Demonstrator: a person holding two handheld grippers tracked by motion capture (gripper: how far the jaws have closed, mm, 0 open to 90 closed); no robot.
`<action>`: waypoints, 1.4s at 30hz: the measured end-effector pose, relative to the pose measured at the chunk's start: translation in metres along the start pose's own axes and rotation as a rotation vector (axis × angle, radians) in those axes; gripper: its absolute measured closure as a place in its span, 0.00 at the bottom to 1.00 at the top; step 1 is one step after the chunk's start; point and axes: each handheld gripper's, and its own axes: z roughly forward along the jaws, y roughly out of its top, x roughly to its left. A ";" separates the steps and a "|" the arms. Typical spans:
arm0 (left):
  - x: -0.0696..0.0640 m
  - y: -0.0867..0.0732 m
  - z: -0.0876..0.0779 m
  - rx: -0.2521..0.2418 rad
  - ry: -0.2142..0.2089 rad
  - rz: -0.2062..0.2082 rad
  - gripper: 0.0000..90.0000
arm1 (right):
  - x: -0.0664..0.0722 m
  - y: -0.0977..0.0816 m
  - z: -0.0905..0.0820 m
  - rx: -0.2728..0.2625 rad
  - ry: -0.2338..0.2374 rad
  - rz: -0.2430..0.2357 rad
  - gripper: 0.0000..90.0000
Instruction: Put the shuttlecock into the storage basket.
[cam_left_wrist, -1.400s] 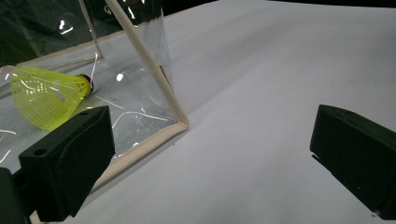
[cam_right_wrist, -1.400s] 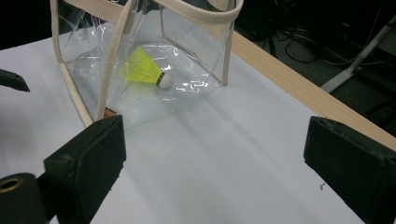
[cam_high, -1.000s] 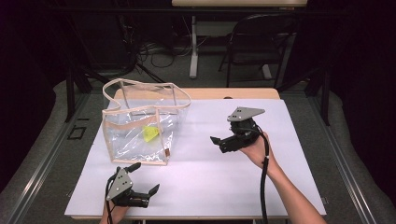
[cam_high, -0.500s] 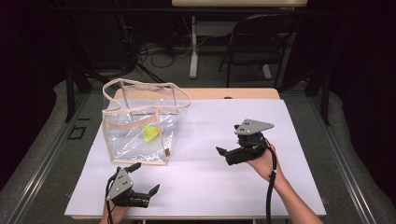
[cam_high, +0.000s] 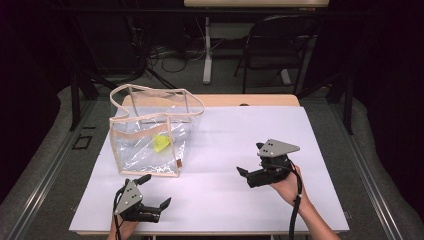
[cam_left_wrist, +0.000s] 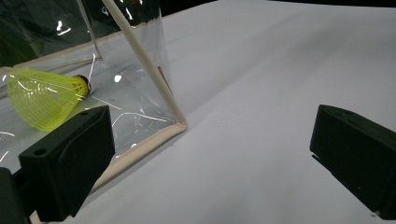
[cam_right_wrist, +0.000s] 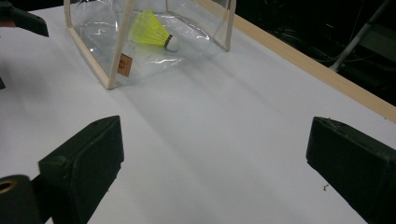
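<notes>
A clear plastic bag with beige trim stands open on the white table, at the left. Inside it lies a yellow shuttlecock, which the left gripper view and the right gripper view also show through the plastic. My left gripper rests near the front edge, just in front of the bag, jaws wide apart and empty. My right gripper is held in a hand over the right half of the table, open and empty, pointing left toward the bag.
The white sheet covers a wooden table whose bare edge shows at the back. A black chair and cables stand on the floor behind it. Cables trail from both grippers toward the front.
My right gripper has drawn back toward the front of the table and slightly right, away from the bag. The left gripper and the bag have stayed put.
</notes>
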 end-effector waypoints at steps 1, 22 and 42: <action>0.000 0.000 0.000 0.000 0.000 0.000 0.00 | 0.000 -0.002 -0.001 -0.001 0.002 0.005 0.04; 0.000 0.000 0.000 0.004 0.001 0.001 0.00 | 0.007 -0.053 -0.012 -0.033 -0.017 0.037 0.04; 0.000 0.000 0.000 0.006 0.002 0.002 0.00 | 0.020 -0.102 -0.013 -0.065 -0.035 -0.010 0.03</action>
